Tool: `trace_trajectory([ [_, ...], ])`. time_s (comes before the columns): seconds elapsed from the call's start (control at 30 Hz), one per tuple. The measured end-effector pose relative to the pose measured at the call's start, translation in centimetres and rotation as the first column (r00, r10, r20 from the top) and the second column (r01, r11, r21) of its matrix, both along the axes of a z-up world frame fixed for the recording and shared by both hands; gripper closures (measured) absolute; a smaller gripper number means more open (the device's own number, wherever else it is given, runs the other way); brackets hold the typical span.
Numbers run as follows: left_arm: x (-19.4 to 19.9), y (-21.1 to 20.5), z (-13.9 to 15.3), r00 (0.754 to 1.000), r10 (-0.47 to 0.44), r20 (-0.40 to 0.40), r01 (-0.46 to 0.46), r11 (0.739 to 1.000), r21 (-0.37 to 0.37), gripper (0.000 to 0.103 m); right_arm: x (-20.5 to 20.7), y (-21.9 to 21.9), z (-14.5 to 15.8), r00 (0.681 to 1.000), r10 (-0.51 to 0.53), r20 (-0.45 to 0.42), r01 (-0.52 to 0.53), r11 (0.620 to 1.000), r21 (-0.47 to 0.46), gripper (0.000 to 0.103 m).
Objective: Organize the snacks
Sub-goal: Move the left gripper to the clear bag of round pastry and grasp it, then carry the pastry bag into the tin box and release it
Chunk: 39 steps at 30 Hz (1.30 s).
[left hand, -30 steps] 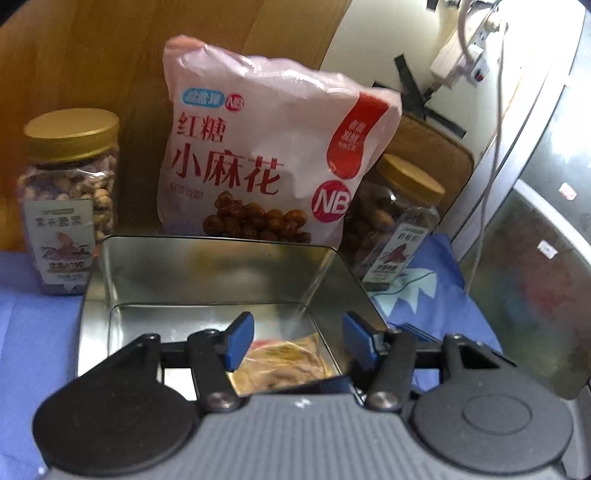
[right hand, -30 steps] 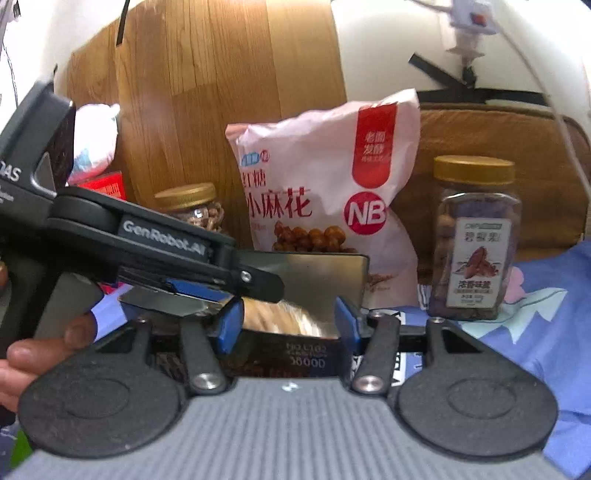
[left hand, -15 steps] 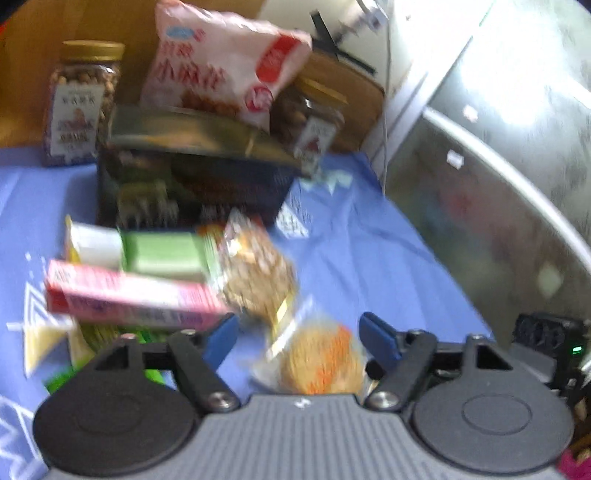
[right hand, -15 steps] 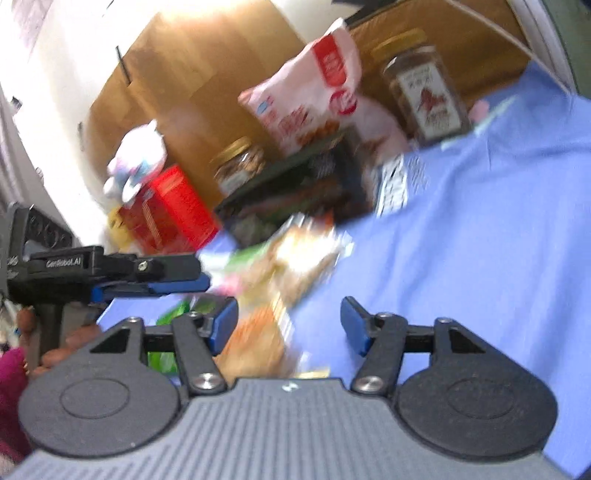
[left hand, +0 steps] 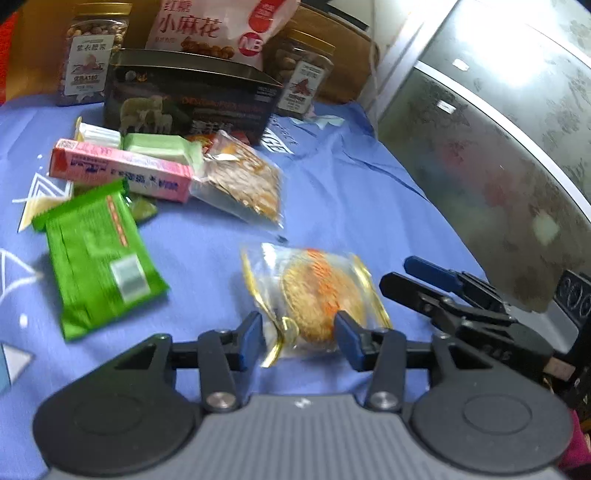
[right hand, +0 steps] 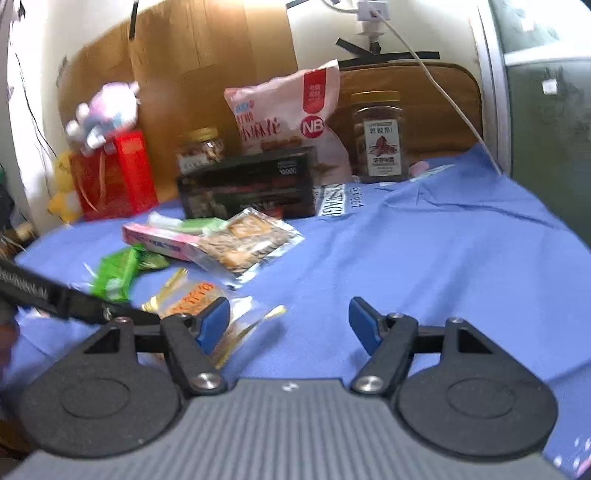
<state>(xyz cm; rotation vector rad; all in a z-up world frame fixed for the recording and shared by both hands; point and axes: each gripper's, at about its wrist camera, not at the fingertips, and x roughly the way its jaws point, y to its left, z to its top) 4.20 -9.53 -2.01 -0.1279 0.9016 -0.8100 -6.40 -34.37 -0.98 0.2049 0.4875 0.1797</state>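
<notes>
the left tool (left hand: 299, 338) hangs low over the blue cloth (left hand: 332, 206), its jaws closing, with the near end of a clear-wrapped round cake (left hand: 317, 291) between the blue pads; whether the pads press on the wrapper yet cannot be told. from the right wrist view the same cake (right hand: 192, 299) lies just beyond the right tool (right hand: 290, 325), off to its left side, partly behind the left tool's arm that crosses the lower left corner. the right tool's jaws are opening and only bare cloth shows between them.

further out lies a green packet (left hand: 98, 254), then a pink box (left hand: 122, 171), a pale green bar (left hand: 162, 147) and a clear bag of crackers (left hand: 243, 184), all bunched together in front of a dark tin (left hand: 188, 99). behind the tin stand two gold-lidded jars of nuts (left hand: 92, 55) (left hand: 303, 74), with a pink snack bag (left hand: 218, 26) between them.

only the right wrist view shows the red gift bag (right hand: 114, 173) at the far left with a plush toy (right hand: 107, 110) on top, the cardboard against the wall and the white cable. only the left wrist view shows the frosted panel (left hand: 498, 147) along the right edge.
</notes>
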Motion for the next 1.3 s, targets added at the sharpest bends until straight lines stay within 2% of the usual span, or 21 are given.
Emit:
trace_trajectory([
  [0.03, -0.3, 0.1, 0.1, 1.0, -0.007, 0.003, 0.007, 1.0, -0.006, 0.048, -0.4, 0.1, 0.0, 1.0, 0.029, 0.004, -0.029, 0.999, 0.021, 0.029],
  [0.1, -0.4, 0.3, 0.5, 1.0, 0.014, 0.025, -0.014, 1.0, -0.009, 0.031, -1.2, 1.0, -0.4, 0.998, 0.068, 0.004, -0.068, 0.998, 0.0, 0.024],
  [0.17, 0.2, 0.4, 0.8, 0.998, 0.047, 0.031, -0.047, 0.999, -0.01, 0.031, -1.1, 2.4, -1.0, 0.996, 0.091, -0.003, -0.091, 0.994, -0.06, 0.022],
  [0.23, 1.1, 0.3, 0.8, 0.998, 0.058, 0.002, -0.058, 0.998, -0.023, 0.031, -1.4, 3.2, -1.1, 0.994, 0.105, -0.013, -0.106, 0.99, -0.097, 0.023],
  [0.33, 1.9, -0.2, 0.3, 0.998, 0.058, -0.02, -0.059, 0.998, -0.008, 0.035, -1.5, 3.8, -1.4, 0.99, 0.136, -0.025, -0.137, 0.984, -0.112, 0.024],
  [0.4, 2.0, -0.8, -0.3, 0.999, 0.033, -0.04, -0.033, 0.999, 0.002, 0.052, -1.5, 4.2, -1.7, 0.989, 0.144, -0.029, -0.146, 0.981, -0.129, 0.027],
  [0.43, 1.8, -0.9, -0.5, 0.999, 0.023, -0.033, -0.023, 1.0, 0.001, 0.051, -1.4, 4.4, -1.8, 0.988, 0.15, -0.029, -0.152, 0.978, -0.142, 0.03],
  [0.53, 1.2, -1.1, -0.4, 1.0, 0.003, 0.002, -0.003, 1.0, 0.011, 0.058, -1.7, 4.9, -2.0, 0.985, 0.174, -0.017, -0.174, 0.97, -0.172, 0.041],
  [0.6, 0.7, -0.8, -0.2, 1.0, 0.001, 0.008, -0.002, 1.0, 0.008, 0.061, -1.7, 5.2, -1.9, 0.983, 0.181, -0.011, -0.18, 0.967, -0.182, 0.045],
  [0.77, -0.1, 0.8, 0.4, 0.999, -0.005, 0.034, 0.005, 1.0, -0.004, 0.062, -2.2, 6.3, -1.5, 0.971, 0.241, 0.009, -0.234, 0.95, -0.208, 0.048],
  [0.93, 1.3, 2.5, 1.6, 0.999, 0.032, 0.032, -0.031, 0.999, -0.032, 0.062, -0.7, 7.2, -0.5, 0.956, 0.292, 0.029, -0.279, 0.934, -0.224, 0.048],
  [1.07, 3.7, 3.1, 3.4, 0.995, 0.072, 0.062, -0.069, 0.996, -0.053, 0.062, 2.4, 7.3, 0.9, 0.949, 0.31, 0.061, -0.289, 0.931, -0.223, 0.048],
  [1.3, 10.6, 3.2, 7.0, 0.979, 0.152, 0.133, -0.139, 0.985, -0.098, 0.062, 9.5, 7.0, 3.6, 0.942, 0.31, 0.131, -0.276, 0.935, -0.224, 0.049],
])
